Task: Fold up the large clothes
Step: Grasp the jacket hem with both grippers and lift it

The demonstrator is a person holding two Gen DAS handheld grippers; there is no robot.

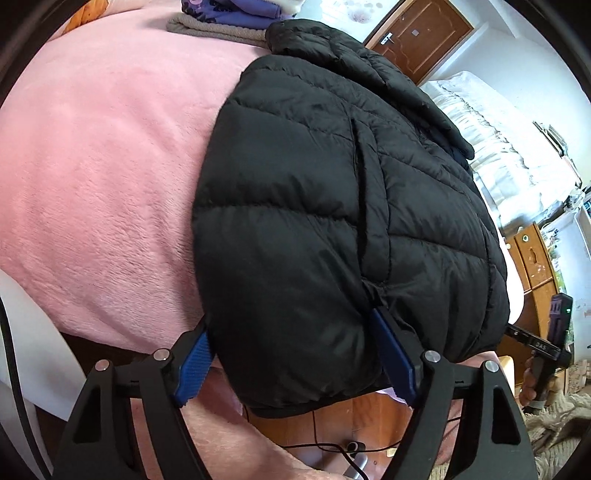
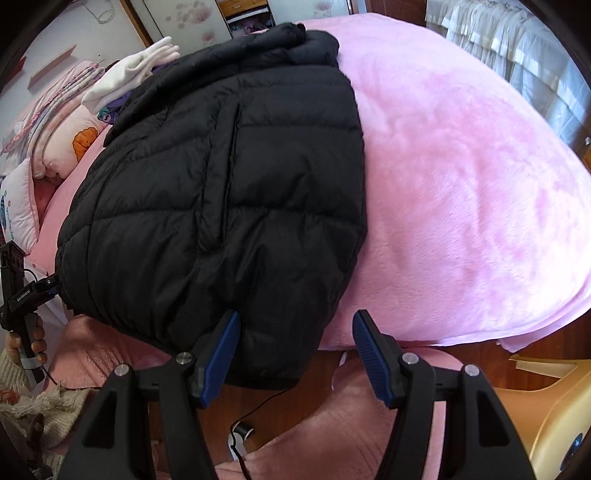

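A black quilted puffer jacket (image 1: 332, 206) lies folded on the pink fleece blanket (image 1: 99, 177), its hem hanging over the near bed edge. My left gripper (image 1: 295, 354) is open, its blue-padded fingers (image 1: 194, 365) straddling the left corner of the hem. In the right wrist view the jacket (image 2: 221, 192) lies left of centre on the blanket (image 2: 461, 184). My right gripper (image 2: 293, 350) is open at the hem's right corner, with the left pad (image 2: 221, 362) against the fabric and the right one beside it, over the blanket edge.
Folded clothes (image 1: 229, 18) are stacked at the far end of the bed, and pillows (image 2: 55, 122) lie by the headboard. A wooden door (image 1: 417, 33) and white curtains (image 1: 498, 147) stand beyond. The wooden floor with a cable (image 2: 255, 417) lies below, and a yellow plastic chair (image 2: 554, 413) is at right.
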